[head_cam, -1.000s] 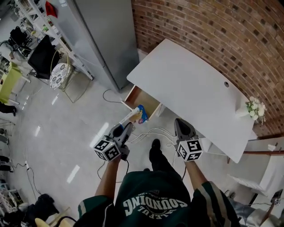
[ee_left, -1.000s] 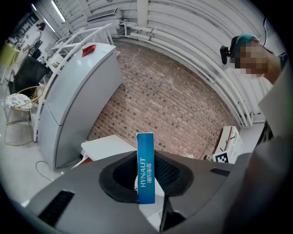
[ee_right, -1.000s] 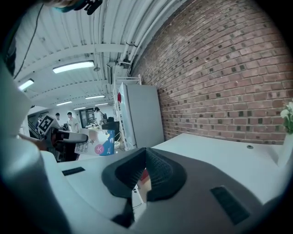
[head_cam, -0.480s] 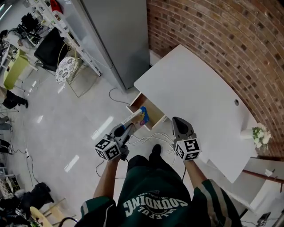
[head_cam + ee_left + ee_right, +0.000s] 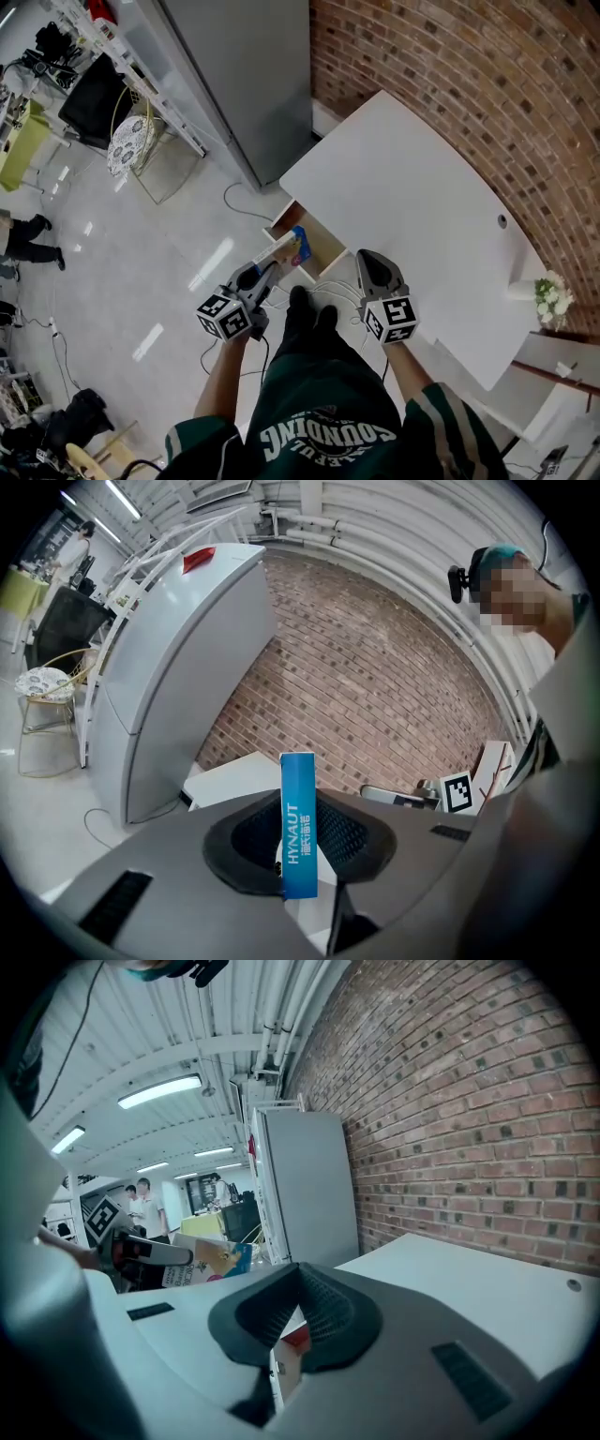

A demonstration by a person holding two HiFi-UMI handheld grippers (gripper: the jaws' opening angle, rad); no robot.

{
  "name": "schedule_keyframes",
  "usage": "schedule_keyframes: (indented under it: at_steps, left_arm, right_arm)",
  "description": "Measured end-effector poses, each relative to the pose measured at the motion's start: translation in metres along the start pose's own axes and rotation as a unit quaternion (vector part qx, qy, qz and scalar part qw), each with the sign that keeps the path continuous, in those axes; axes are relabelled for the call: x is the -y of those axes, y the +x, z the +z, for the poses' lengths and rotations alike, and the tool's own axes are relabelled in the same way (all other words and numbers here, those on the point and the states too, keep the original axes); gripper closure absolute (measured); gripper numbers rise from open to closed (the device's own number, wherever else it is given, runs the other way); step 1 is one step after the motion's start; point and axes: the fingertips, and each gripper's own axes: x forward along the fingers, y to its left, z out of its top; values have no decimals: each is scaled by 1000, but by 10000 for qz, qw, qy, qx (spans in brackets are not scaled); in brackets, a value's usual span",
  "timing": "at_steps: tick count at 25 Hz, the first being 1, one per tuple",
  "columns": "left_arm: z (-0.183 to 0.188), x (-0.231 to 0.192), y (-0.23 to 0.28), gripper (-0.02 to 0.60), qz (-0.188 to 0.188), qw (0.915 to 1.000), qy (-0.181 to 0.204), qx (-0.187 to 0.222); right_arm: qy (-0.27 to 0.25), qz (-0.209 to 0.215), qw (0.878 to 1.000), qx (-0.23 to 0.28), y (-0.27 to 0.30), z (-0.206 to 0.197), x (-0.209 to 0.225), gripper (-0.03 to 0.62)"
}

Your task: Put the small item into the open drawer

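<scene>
My left gripper (image 5: 270, 267) is shut on a thin blue and white box (image 5: 289, 246) that stands up from between its jaws. In the left gripper view the box's blue edge (image 5: 298, 803) sits clamped between the pads. The box hangs over the front of the open wooden drawer (image 5: 319, 240), which is pulled out from under the white table (image 5: 403, 197). My right gripper (image 5: 367, 259) hovers just right of the drawer, and its jaws look shut (image 5: 300, 1309). A white and red sliver shows low between them; what it is stays unclear.
A tall grey cabinet (image 5: 234, 84) stands left of the table against the brick wall (image 5: 469, 75). White cables (image 5: 323, 281) lie on the floor under the drawer. A small flower vase (image 5: 544, 295) sits at the table's far right end. A chair (image 5: 127, 155) stands farther left.
The person has stepped forward, one foot now between the grippers. Both grippers sit slightly nearer the drawer. The left gripper still holds the box.
</scene>
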Motion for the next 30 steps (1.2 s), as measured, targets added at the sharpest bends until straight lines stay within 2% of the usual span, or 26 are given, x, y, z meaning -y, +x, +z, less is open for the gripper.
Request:
schedule_keyframes:
  at_steps: [15,24,30]
  left_arm:
    - [-20,-42,33,497,-157,9985,-31,-525]
    - [-53,-70,57,497,-283,9947,85,-981]
    - [-78,-93,82,497,-341,9894,328,-1369]
  right_arm:
    - [8,-125,9998,-123,26,-4,5,571]
    - [-14,-25,9991,-431,51,-39,1,571]
    - [95,10,9989,-461,63,-54,3,570]
